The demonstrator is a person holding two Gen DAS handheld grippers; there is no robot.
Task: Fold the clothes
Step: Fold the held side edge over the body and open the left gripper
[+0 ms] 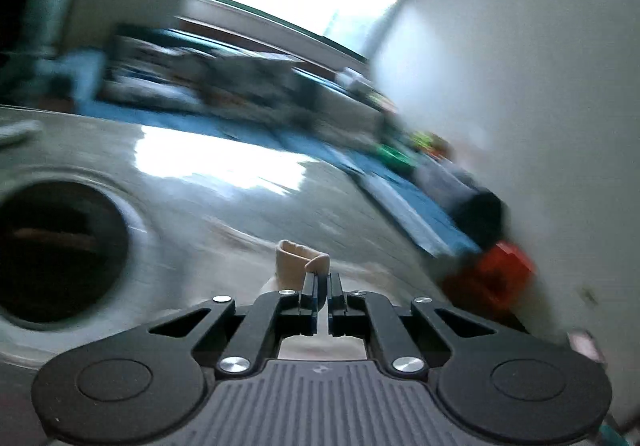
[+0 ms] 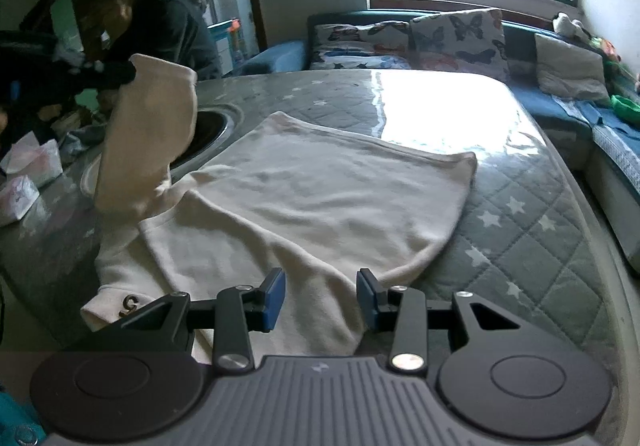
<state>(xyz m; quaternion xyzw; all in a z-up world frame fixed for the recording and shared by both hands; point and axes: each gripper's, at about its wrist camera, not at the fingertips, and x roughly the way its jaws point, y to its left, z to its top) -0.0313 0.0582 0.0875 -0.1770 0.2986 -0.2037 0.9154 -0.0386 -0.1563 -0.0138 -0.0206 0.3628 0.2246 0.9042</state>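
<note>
A cream sweatshirt (image 2: pixel 304 198) lies spread on the grey quilted table (image 2: pixel 532 230). My left gripper (image 1: pixel 323 288) is shut on the cuff of its sleeve (image 1: pixel 298 260). In the right wrist view that gripper (image 2: pixel 120 76) holds the sleeve (image 2: pixel 148 134) lifted above the table at the left. My right gripper (image 2: pixel 321 298) is open and empty, low over the near edge of the sweatshirt. The left wrist view is blurred.
A round dark hole (image 2: pixel 210 128) is set in the table behind the lifted sleeve. Tissue packs (image 2: pixel 28 174) lie at the left edge. A blue sofa with butterfly cushions (image 2: pixel 452 38) stands behind the table. A person (image 2: pixel 160 30) is at the far left.
</note>
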